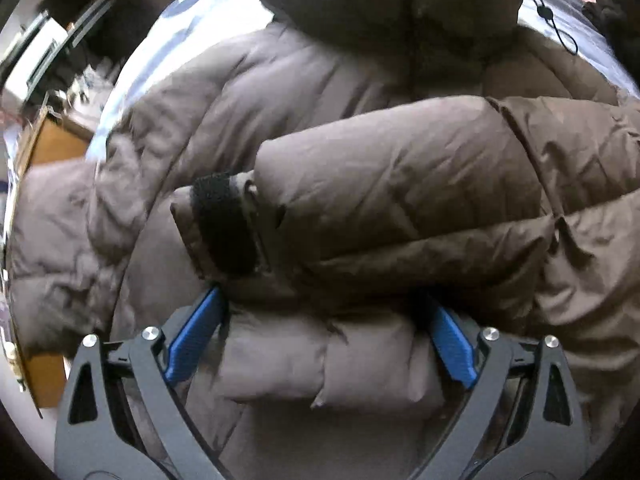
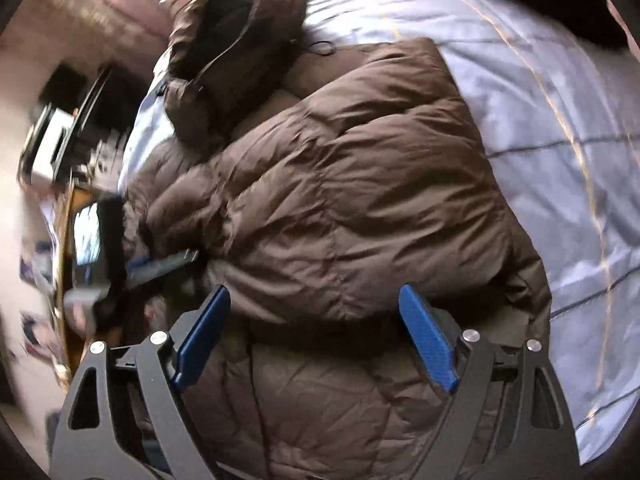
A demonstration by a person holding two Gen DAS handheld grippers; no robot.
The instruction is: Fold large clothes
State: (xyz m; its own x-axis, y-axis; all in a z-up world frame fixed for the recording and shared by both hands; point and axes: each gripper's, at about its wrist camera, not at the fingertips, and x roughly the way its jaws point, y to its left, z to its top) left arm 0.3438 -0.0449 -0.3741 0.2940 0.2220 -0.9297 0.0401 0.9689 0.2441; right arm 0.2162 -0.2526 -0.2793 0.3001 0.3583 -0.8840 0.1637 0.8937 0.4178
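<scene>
Folding brown puffer jacket [image 2: 340,200] on bedsheet [image 2: 560,100]: sleeves crossed over body. Left gripper [image 1: 324,336] and right gripper [image 2: 312,332], fingers apart, straddle jacket hem, nothing clamped. Next: pinch hem, lift toward hood [image 2: 232,40].

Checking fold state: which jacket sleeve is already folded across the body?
The sleeve with the black knit cuff, lying across the jacket just ahead of the left gripper. The other sleeve stays spread out sideways.

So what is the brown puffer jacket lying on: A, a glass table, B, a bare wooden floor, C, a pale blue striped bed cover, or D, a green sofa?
C: in the right wrist view the brown puffer jacket is spread over a pale blue bed cover with thin stripes.
</scene>
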